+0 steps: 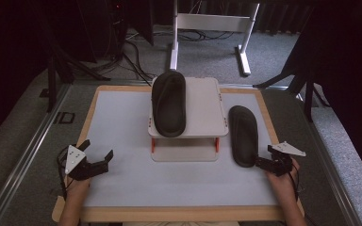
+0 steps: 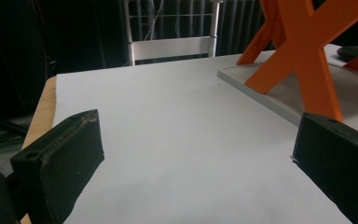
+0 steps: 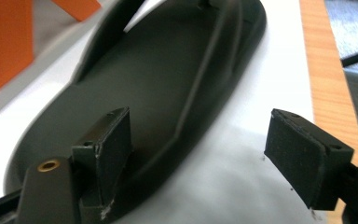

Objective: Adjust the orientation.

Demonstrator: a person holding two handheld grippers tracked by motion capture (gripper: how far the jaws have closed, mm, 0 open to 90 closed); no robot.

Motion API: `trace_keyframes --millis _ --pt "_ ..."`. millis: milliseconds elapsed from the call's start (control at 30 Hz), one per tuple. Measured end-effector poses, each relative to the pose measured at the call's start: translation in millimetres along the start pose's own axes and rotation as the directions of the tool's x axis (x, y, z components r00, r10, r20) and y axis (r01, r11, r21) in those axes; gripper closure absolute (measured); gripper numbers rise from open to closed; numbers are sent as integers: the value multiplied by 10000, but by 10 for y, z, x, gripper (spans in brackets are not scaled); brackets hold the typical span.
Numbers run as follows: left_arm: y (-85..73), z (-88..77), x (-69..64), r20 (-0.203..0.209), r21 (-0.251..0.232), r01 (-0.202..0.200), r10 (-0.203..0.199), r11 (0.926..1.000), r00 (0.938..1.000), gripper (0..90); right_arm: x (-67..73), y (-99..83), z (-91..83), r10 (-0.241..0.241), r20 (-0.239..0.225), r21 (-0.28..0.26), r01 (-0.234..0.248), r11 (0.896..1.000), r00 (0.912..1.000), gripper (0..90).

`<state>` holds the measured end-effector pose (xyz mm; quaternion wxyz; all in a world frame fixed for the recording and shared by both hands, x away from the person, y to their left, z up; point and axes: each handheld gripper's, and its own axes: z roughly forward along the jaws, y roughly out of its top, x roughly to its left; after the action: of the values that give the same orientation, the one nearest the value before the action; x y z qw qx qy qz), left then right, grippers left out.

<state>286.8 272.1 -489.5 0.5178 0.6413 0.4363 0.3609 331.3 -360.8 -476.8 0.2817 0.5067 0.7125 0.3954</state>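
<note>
The white worktop [image 1: 122, 183] carries a small raised rack [image 1: 202, 106] with one black slipper [image 1: 168, 103] on top. The second slipper [image 1: 243, 135] lies right of it. The right gripper [image 3: 200, 149] straddles its near heel edge, jaws parted, not yet pinching; it should seat deeper before clamping. The left gripper [image 1: 94, 157] is released, empty.

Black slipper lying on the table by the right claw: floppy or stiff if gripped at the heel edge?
Probably floppy: the slipper on the table looks like a thin, flat, soft-soled piece, so the toe would likely sag. Likely light for its size. Its matte surface suggests the pads of the right claw shouldn't slip much. Lying flat, it shouldn't roll or tip.
</note>
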Motion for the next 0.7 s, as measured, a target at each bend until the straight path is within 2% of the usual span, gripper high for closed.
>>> trace_keyframes --millis 67,200,367,600,700 --pt "0 2 -13 28 6 -125 125 9999 9999 12 -32 23 -20 131 -44 183 -130 9997 9999 229" --pt "1 4 -15 21 23 -129 129 9999 9999 12 -100 127 -36 547 27 655 -548 9963 9985 235" --pt "1 4 2 44 33 59 -59 10000 10000 13 -166 282 -11 844 -145 901 -828 9925 9963 235" --pt "1 4 7 47 36 95 -95 9999 9999 13 -208 490 -3 670 -308 1041 -635 9925 9973 234" --pt "1 3 9 61 34 113 -113 9999 9999 13 -272 623 24 712 -362 1298 -659 9893 9968 251"
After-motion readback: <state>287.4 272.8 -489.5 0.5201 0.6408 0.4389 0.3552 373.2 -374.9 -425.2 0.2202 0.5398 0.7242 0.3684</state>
